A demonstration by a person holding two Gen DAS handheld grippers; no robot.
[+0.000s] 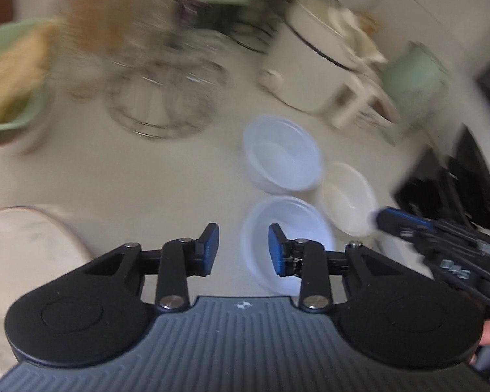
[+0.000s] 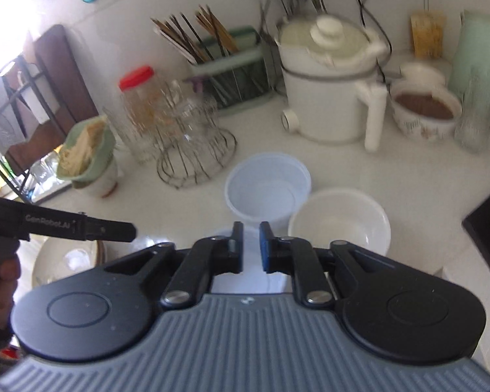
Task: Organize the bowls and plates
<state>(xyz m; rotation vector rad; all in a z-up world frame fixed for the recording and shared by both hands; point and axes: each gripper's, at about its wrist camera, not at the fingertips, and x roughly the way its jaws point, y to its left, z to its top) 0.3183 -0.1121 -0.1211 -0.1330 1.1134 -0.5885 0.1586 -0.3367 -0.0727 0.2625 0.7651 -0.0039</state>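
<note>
Bowls: three white bowls sit clustered on your pale counter (image 2: 424,176), all forward of and below the white electric pot (image 2: 330,88), your landmark.
Far bowl (image 2: 267,187): translucent white, nearest the pot, just in front of its base.
Cream bowl (image 2: 339,221): opaque, right of the far bowl and further from the pot; the rims look to be touching or nearly so.
Near bowl (image 1: 285,240): furthest of the three from the pot, directly under both tools; round, so no long axis to line up with.
Plates: a pale stack (image 2: 70,259) lies well left of the bowls, far from the pot, under your left tool.
Left gripper (image 1: 243,250): jaws parted to a moderate gap, nothing between them; the near bowl's left rim lies just beyond the right pad, a shade right of centre.
Right gripper (image 2: 251,248): jaws parted to a narrow gap, nothing held; the near bowl shows through the gap and the cream bowl sits just to its right.
Nearer hand: judged about equal for the near bowl; your right is better placed for the cream bowl.
Writing: "GenRobot.AI" on the side of the left tool, in the right wrist view; no other text legible.
Caution: the left wrist view is heavily blurred.
</note>
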